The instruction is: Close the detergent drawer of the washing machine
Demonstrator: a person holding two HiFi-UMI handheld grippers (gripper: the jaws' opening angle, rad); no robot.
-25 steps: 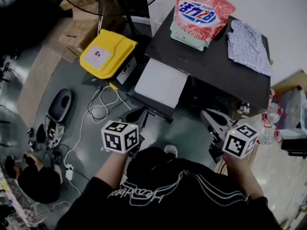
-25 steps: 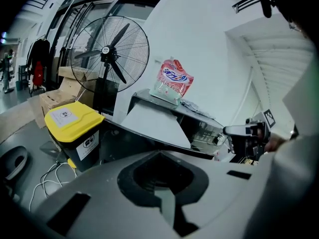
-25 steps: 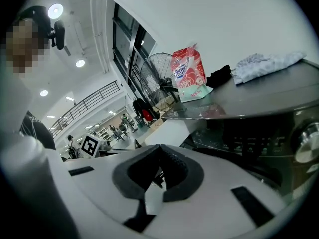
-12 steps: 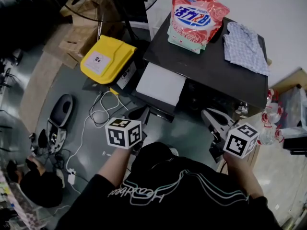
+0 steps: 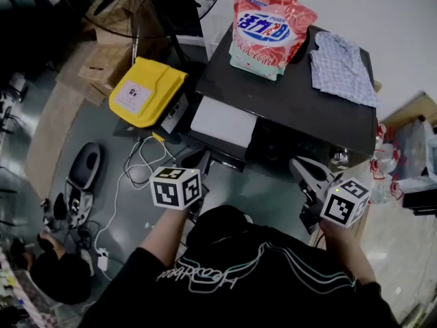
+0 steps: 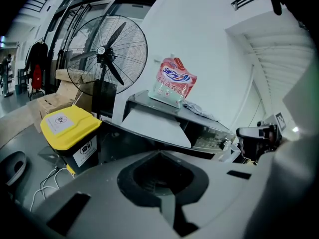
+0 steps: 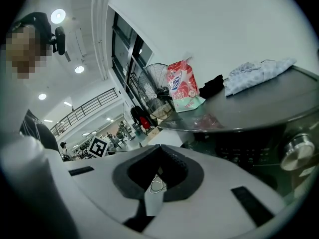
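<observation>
The left gripper (image 5: 200,162) had its two fingers pressed together with nothing between them; the right gripper (image 5: 305,171) had its fingers closed on each other in the same way and was likewise empty; each was held in one of the person's hands, low in front of the washing machine (image 5: 307,111).

The detergent drawer (image 5: 220,121) stood pulled out of the machine's front, its pale flat top showing; it lay just ahead of the left fingertips and a little to their right, not touched by them, and ahead and well to the left of the right fingertips.

Beyond the drawer, on the machine's dark top, a pink detergent refill pouch (image 5: 265,29) stood far ahead of both pairs of fingers; a checked cloth (image 5: 341,67) lay crumpled ahead of the right fingers; a round control knob (image 7: 294,151) showed on the machine's front, to the right of those fingers.

Left of the left fingers stood a yellow-lidded bin (image 5: 145,89) on the floor, a pedestal fan (image 6: 107,54) behind it.
</observation>
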